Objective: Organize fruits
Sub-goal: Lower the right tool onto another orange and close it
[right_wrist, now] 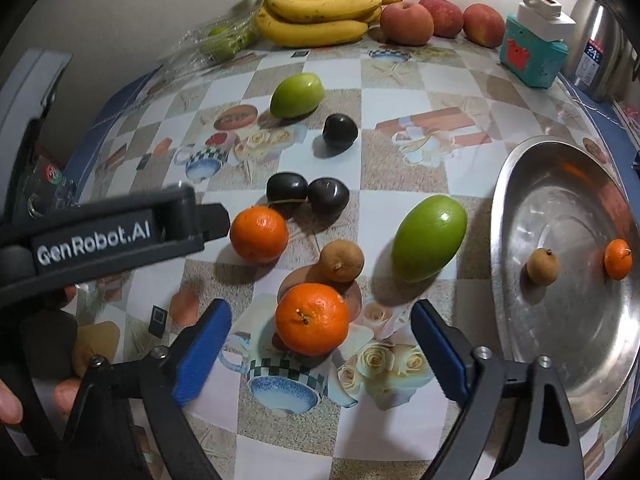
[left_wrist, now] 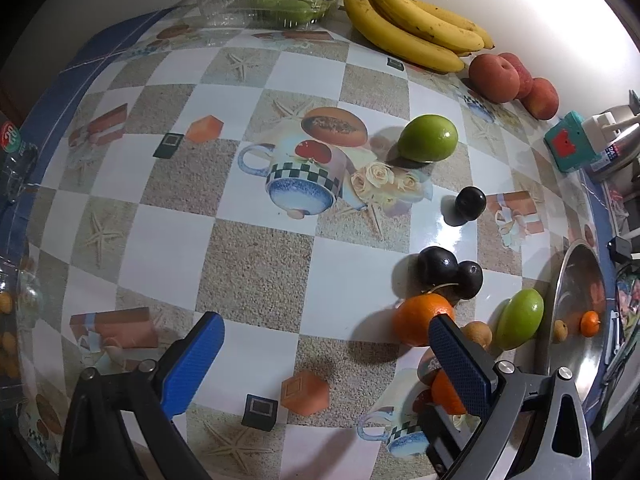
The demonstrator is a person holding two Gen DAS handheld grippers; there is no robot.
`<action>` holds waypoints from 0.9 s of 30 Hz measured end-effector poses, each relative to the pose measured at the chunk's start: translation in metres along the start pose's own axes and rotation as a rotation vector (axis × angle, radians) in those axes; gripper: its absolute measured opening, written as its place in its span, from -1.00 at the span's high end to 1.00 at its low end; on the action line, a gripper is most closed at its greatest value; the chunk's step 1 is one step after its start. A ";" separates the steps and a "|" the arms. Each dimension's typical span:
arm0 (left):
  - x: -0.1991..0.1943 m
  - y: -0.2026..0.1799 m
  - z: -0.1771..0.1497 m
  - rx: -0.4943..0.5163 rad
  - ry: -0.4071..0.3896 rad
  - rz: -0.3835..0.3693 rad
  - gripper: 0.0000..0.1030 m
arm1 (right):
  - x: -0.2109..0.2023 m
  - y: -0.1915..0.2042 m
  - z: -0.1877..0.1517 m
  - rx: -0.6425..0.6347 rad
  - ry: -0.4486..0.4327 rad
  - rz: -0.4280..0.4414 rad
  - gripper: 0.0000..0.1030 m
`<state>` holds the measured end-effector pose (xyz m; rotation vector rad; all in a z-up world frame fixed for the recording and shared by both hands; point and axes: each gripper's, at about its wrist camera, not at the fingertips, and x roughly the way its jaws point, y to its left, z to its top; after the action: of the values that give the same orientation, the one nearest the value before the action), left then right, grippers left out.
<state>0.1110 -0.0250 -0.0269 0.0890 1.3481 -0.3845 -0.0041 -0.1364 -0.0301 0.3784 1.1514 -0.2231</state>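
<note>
Orange (right_wrist: 312, 319) between right tongs (right_wrist: 320, 354), untouched

Left view: near orange (left_wrist: 448, 394) mostly hidden behind right finger (left_wrist: 460, 364); steel bowl (left_wrist: 576, 280) cut by frame edge. Right view: bagged green fruit (right_wrist: 220, 44) blurred.

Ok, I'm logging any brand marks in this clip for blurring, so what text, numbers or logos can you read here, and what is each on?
"GenRobot.AI": white lettering on the black body of the left claw tool.
"24": on the label of the steel kettle; the smaller print under it is too small to read.
Round red-and-green sticker on the clear container at the table edge: digits blurred, unreadable.
Teal box: a red picture, no legible words.
</note>
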 end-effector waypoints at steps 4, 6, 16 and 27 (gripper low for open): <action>0.002 -0.001 0.001 -0.001 0.004 -0.009 -1.00 | 0.006 0.003 -0.002 -0.008 0.018 0.002 -0.65; 0.003 -0.001 0.001 -0.013 0.009 -0.026 -1.00 | 0.008 0.004 -0.003 -0.008 0.022 -0.002 -0.62; 0.006 -0.016 -0.001 0.027 0.019 -0.078 -0.91 | 0.014 0.000 -0.002 0.006 0.037 0.011 -0.11; 0.007 -0.023 0.000 0.032 0.017 -0.095 -0.75 | 0.010 -0.004 0.000 0.026 0.033 0.056 0.19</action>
<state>0.1051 -0.0481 -0.0298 0.0553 1.3660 -0.4862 -0.0013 -0.1395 -0.0396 0.4386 1.1698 -0.1835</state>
